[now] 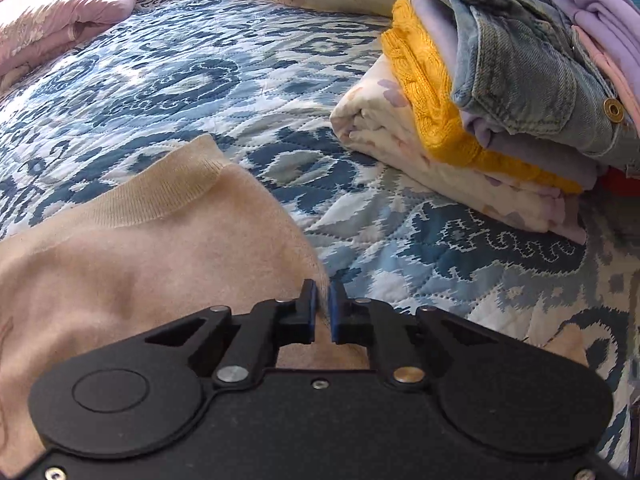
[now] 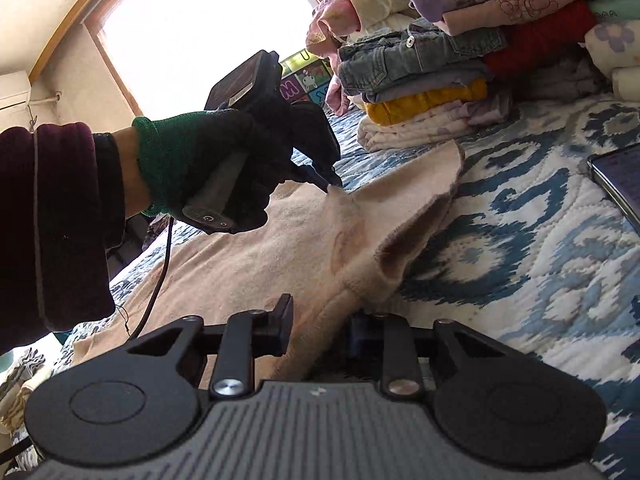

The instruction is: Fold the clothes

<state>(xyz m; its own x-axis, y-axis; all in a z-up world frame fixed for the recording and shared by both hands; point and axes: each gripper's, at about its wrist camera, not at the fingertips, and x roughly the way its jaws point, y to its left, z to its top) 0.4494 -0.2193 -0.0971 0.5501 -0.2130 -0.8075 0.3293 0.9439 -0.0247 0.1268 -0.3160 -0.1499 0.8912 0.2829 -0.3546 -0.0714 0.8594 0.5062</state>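
Observation:
A beige knit sweater [image 1: 132, 248] lies on the blue-and-white quilt [image 1: 200, 92]. My left gripper [image 1: 322, 304] is shut on the sweater's edge and lifts a fold of it; it shows in the right wrist view [image 2: 334, 184], held by a black-gloved hand, pinching the cloth. In that view the sweater [image 2: 288, 248] runs between the fingers of my right gripper [image 2: 322, 326], whose jaws stand apart around a thick fold of it. The raised sleeve end [image 2: 432, 184] hangs to the right.
A stack of folded clothes [image 1: 500, 92], with a yellow knit and a denim jacket, sits on the bed at the right, also in the right wrist view [image 2: 432, 92]. Pink pillows [image 1: 56, 20] lie at the back left. A dark flat object [image 2: 618, 180] lies at the right edge.

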